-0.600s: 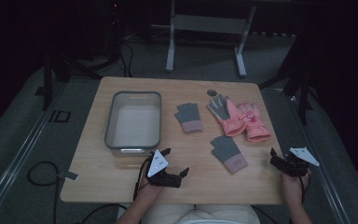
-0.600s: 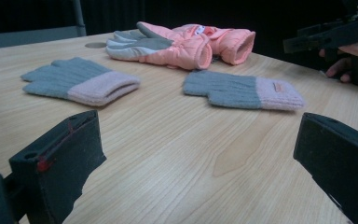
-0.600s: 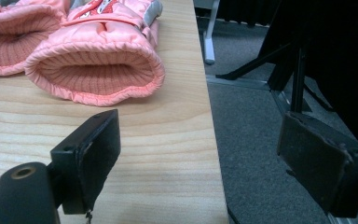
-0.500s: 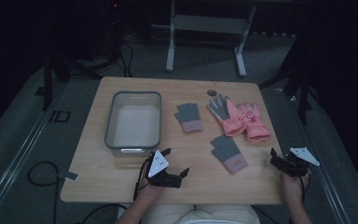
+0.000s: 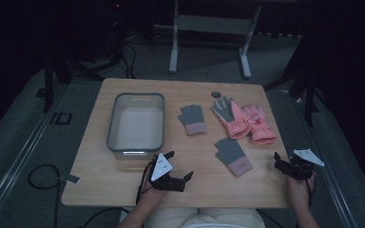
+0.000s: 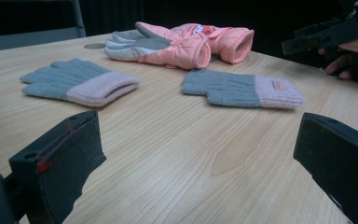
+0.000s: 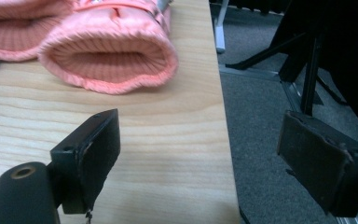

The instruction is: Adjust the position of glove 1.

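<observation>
No change from earlier frames. Left gripper [image 5: 179, 167] and right gripper [image 5: 285, 164] rest at table's [image 5: 123, 190] near edge, jaws wide, empty. Grey glove [image 5: 233, 156] lies between them, pink gloves [image 5: 247, 121] beyond.

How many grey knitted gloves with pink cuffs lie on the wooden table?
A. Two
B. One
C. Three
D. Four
A: the high view shows one grey knitted glove with a pink cuff beside the clear plastic bin, and a second grey knitted glove with a pink cuff nearer the person; the other gloves on the wooden table are a pink padded pair.
</observation>
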A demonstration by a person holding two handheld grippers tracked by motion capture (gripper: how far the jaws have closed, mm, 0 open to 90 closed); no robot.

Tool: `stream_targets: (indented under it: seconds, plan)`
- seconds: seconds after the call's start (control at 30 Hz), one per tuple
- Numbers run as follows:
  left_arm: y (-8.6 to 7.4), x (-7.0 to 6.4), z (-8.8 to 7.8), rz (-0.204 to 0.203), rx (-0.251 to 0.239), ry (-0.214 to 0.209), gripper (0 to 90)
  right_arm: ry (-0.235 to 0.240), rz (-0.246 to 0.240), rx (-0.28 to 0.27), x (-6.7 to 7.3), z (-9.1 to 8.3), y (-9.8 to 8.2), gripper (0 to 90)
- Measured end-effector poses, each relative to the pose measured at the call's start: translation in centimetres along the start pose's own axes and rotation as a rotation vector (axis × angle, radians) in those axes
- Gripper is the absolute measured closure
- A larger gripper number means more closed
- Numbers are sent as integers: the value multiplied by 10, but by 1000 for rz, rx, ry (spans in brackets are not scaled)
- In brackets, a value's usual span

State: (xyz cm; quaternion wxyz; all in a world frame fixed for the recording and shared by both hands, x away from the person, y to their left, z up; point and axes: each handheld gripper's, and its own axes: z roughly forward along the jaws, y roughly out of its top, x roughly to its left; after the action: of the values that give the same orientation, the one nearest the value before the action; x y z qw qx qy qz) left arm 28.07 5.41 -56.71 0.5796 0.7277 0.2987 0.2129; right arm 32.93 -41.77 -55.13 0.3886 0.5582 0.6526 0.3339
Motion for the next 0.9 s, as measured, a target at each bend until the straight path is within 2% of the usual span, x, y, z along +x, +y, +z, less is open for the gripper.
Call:
stream_targets:
  seconds: [0.27,0.37,0.43,0.6,0.63,0.67,0.77,0.8,0.9]
  plan:
    - [0,0,0,-3,3,-2,6,30,26,23,-2,-7,20,124]
    - [0,0,0,-5,2,-4,6,59,43,24,-3,-10,30,124]
    - [0,0,0,-9,5,-3,6,70,27,31,-3,-11,38,119]
    - [0,1,0,-15,1,0,6,78,5,1,-1,-14,58,133]
    - [0,1,0,-14,0,2,6,89,13,-8,-1,-14,60,141]
    - [0,0,0,-15,-1,2,6,119,31,1,-1,-15,64,148]
    - [0,0,0,-15,-1,2,6,137,38,22,-1,-15,67,156]
    - [0,0,0,-11,3,5,6,192,71,61,-1,-15,75,175]
    - [0,0,0,-14,3,5,6,192,75,47,1,-17,83,149]
